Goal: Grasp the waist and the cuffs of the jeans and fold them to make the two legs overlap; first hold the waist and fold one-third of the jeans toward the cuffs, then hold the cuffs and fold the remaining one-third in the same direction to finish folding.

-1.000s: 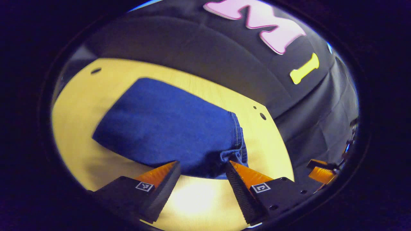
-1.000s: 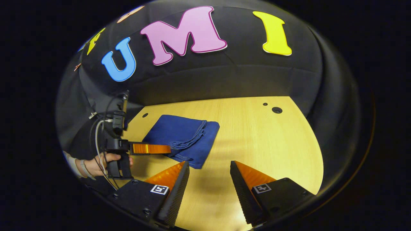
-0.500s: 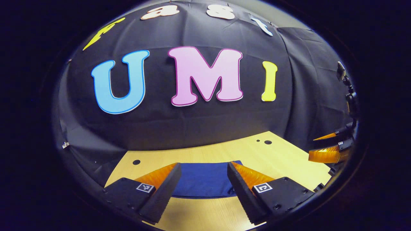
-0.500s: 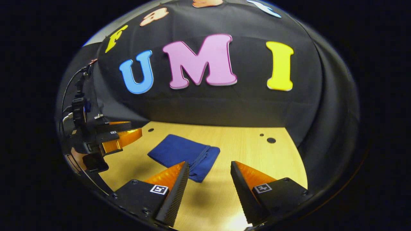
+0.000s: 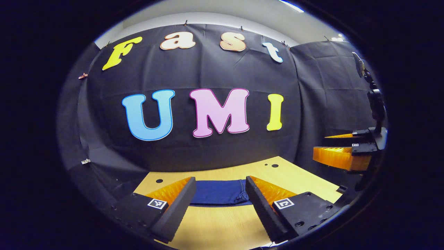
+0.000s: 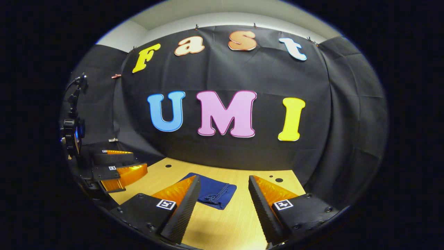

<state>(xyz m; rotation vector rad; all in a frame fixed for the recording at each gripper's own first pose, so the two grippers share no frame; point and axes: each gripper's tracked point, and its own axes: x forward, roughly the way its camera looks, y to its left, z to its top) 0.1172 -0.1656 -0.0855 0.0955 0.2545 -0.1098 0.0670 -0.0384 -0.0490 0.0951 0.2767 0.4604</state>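
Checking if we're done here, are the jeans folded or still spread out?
Folded: the jeans lie as a small compact bundle on the table, layered edges stacked at one end.

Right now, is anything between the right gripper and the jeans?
No. In the right gripper view, just bare table lies between the open right gripper and the folded jeans.

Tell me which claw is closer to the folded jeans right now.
Left, though only slightly. The left claw faces the jeans head-on, open and clear of them. The right claw, also open, sits back with the jeans off-centre toward its left finger.
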